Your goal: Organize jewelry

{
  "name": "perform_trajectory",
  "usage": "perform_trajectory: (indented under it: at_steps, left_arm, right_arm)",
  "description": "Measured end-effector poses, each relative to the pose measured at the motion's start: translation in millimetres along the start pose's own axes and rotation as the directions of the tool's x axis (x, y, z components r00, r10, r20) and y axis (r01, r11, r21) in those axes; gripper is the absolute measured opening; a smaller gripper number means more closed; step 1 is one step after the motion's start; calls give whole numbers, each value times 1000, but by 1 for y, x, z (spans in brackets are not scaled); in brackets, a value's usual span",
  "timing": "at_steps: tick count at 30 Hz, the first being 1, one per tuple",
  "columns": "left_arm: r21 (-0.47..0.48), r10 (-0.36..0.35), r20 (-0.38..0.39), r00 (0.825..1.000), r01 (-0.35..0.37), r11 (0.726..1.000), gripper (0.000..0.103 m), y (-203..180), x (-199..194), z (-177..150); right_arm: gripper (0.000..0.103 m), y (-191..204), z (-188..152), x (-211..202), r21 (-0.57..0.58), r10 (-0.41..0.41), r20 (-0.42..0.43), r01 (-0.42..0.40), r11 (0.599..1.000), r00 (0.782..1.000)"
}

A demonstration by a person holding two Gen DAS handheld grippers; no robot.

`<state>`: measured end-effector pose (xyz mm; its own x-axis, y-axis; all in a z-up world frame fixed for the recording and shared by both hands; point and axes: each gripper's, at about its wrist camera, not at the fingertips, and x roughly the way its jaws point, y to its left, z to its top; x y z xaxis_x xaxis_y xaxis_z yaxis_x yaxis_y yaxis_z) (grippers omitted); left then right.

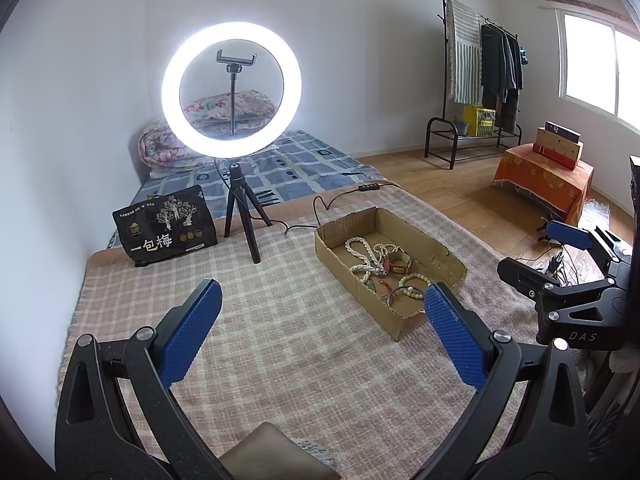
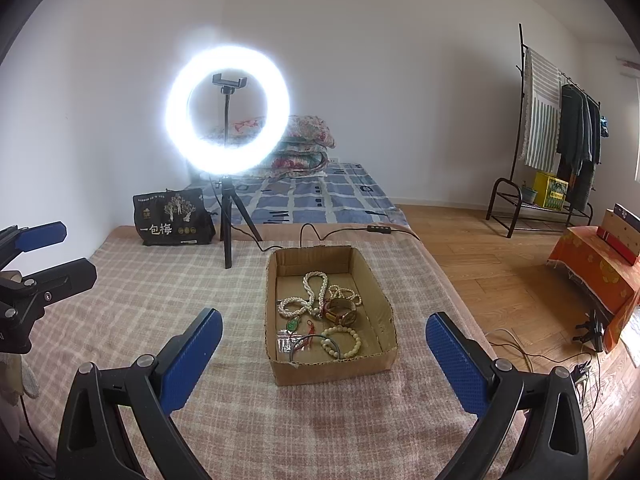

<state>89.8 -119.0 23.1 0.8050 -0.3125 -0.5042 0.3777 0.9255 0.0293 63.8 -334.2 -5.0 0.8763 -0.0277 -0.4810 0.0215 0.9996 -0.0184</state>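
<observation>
Left gripper (image 1: 322, 300) pad hides part of the cardboard box's (image 1: 404, 330) beads.

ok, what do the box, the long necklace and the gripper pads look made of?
Box: brown corrugated cardboard, matte; torn, uneven rim.
Necklace: glossy cream beads, pearl-like; real pearl or plastic, can't tell.
Pads on the right hand-held gripper: blue, matte, with a fine grid texture, probably rubber or soft plastic, on black frames.

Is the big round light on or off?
On. The ring light glows bright white all around and glares against the wall.
</observation>
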Motion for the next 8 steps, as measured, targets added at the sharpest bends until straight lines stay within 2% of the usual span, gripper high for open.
perform_trajectory:
  at_steps: [8]
  left_arm:
    - [27,23,23,999,-24,999,103,-3,-1,-2]
  right_arm:
    - [103,3,-3,0,-11,4,-6,-4,1000,1000]
